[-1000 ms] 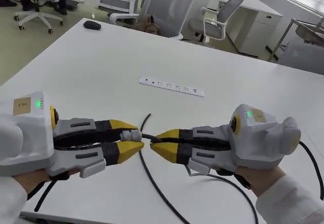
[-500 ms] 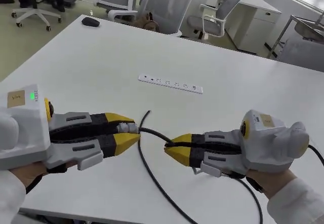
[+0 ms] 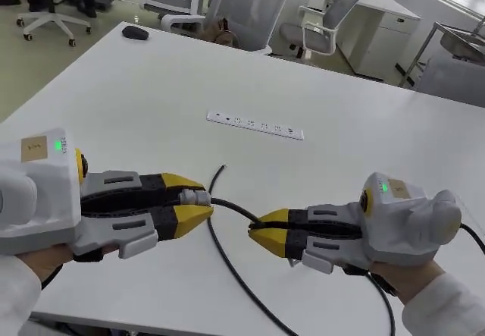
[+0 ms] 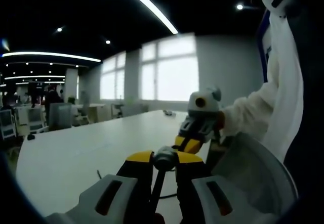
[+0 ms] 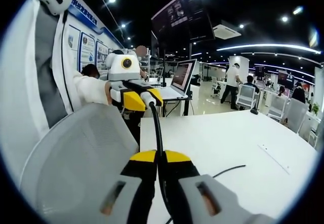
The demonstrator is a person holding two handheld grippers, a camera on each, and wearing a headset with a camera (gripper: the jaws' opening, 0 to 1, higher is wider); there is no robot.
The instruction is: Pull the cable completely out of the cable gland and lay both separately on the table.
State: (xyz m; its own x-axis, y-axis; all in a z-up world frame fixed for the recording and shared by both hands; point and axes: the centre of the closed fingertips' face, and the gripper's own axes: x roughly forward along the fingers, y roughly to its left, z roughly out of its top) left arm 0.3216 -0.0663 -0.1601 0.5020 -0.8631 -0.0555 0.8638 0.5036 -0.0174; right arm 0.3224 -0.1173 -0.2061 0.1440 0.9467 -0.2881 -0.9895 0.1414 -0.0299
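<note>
Your left gripper (image 3: 200, 202), at nine o'clock, is clamped on the small silvery metal cable gland (image 3: 192, 196). Your right gripper (image 3: 255, 228), at three, pinches the thin black cable (image 3: 232, 208). They've drawn apart, baring more cable, which looks still threaded. At twelve lies a white power strip (image 3: 255, 126).

White table (image 3: 151, 93) up front, power strip (image 3: 255, 126) lying mid-surface (a dark mouse (image 3: 136, 33) near the far corner); grey mesh chairs (image 3: 250, 6) behind, bright windows (image 4: 174, 67), ceiling light strips (image 4: 147, 5) overhead.
</note>
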